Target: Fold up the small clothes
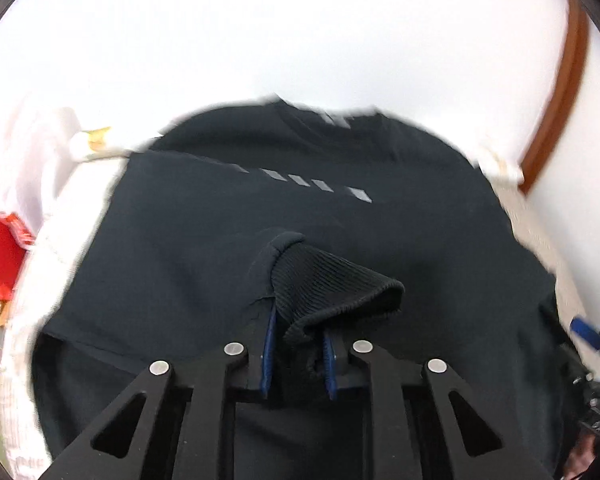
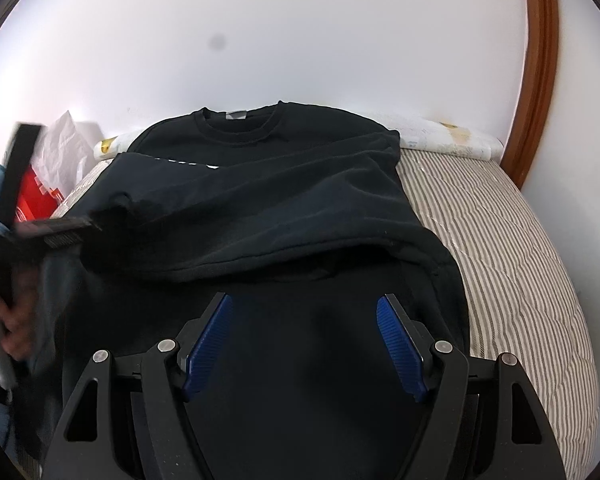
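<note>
Pinching ribbed cuff (image 1: 332, 292) | left hand-held gripper (image 1: 298, 344) | right hand-held gripper (image 2: 304, 344) agape above sweatshirt (image 2: 284, 184)

clear: striped mattress (image 2: 500, 240) right | blocked: red box (image 2: 34, 196) left

Striped mattress (image 2: 500, 240) underneath and off to the right, white wall (image 2: 300, 40) ahead. Brown wooden frame (image 2: 540, 80) curving up at far right. Red box (image 2: 32, 196) and crumpled white bag (image 2: 64, 144) off to the left.
</note>
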A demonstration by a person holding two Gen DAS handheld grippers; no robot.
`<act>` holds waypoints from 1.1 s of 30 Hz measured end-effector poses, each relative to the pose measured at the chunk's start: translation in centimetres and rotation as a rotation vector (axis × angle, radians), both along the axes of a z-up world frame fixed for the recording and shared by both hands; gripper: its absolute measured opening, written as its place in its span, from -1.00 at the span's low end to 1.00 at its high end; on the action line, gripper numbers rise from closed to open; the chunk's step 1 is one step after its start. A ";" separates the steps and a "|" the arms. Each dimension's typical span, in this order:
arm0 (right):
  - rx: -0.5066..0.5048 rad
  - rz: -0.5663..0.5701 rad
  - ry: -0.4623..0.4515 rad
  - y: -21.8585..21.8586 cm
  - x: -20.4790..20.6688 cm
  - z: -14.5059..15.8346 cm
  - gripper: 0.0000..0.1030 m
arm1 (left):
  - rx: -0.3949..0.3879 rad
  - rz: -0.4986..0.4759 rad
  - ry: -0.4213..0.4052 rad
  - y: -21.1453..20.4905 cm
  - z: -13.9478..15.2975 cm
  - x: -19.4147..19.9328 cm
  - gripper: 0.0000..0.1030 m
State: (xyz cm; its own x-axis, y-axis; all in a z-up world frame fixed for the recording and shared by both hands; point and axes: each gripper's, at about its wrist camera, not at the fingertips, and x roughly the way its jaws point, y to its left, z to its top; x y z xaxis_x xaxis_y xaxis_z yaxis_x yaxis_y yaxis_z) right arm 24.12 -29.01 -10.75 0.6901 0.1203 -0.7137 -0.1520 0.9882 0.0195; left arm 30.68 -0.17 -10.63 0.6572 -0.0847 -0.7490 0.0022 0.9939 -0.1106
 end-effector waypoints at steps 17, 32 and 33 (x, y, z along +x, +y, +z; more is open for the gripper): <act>-0.049 -0.002 0.019 1.8 2.0 -1.0 0.43 | -0.242 0.219 0.032 13.8 -2.0 -1.5 0.15; -0.045 -0.031 0.037 1.1 1.9 -2.0 0.43 | -0.440 0.148 -0.004 14.8 -2.0 -2.9 0.17; -0.041 -0.032 0.037 1.1 2.0 -2.0 0.43 | -0.430 0.147 -0.001 14.8 -2.1 -2.9 0.17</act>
